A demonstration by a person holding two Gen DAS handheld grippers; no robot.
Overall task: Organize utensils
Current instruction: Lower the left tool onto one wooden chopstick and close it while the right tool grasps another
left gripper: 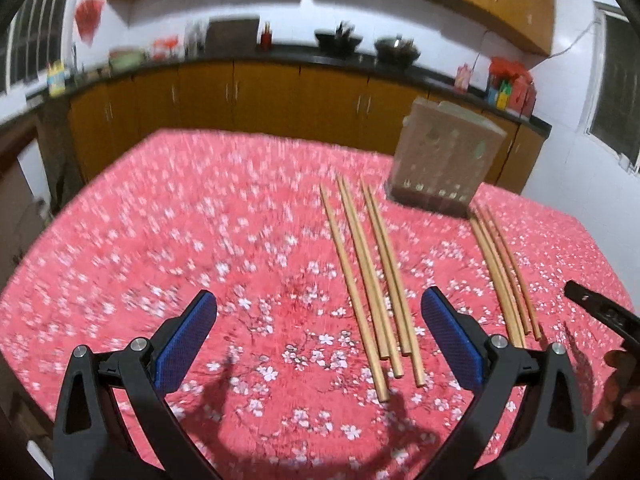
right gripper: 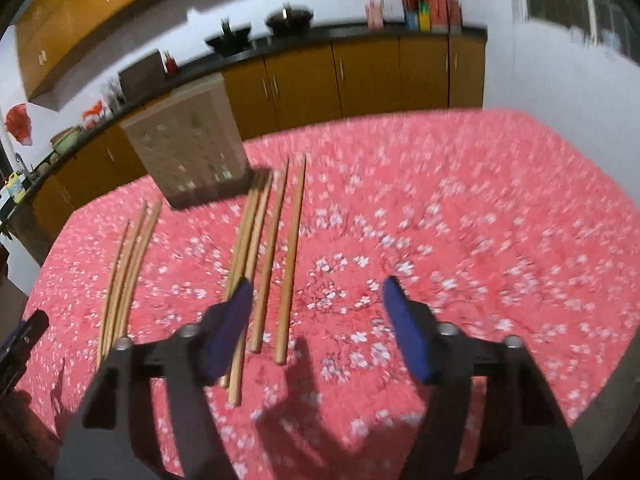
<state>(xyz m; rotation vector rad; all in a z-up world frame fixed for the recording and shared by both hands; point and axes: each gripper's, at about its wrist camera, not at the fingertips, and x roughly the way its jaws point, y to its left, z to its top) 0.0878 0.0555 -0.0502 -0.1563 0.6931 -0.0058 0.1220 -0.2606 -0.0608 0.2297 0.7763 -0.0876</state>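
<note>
Wooden chopsticks lie flat on the bench in 2 loose groups, their lengths running away from the cameras toward a utensil holder. The nearer-centre group point(left gripper: 370, 280) point(right gripper: 266, 256) holds what looks like 5 sticks in the left wrist view, some touching along their lengths; blur keeps the count uncertain. The second group point(left gripper: 502, 272) point(right gripper: 126, 268) is a tighter bundle of about 3 sticks, well apart from the first and on the far side of it from the left gripper.

The utensil holder point(left gripper: 446, 160) point(right gripper: 192, 144) is a beige, box-shaped caddy with a patterned front, standing upright near the far ends of both groups. Whether any stick tip touches its base cannot be told.

The left gripper point(left gripper: 318, 320) hovers above the cloth with its jaws spread wide and nothing between them; the first group lies just inside its right blue pad. The right gripper point(right gripper: 316, 312) also has its jaws wide and empty, its left blue pad overlapping the near ends of 2 sticks in view.

The bench point(left gripper: 160, 240) point(right gripper: 480, 220) wears a red cloth printed with small white blossoms. Behind it run wooden cabinets point(left gripper: 256, 92) point(right gripper: 360, 72) under a dark countertop carrying woks and assorted kitchen clutter.
</note>
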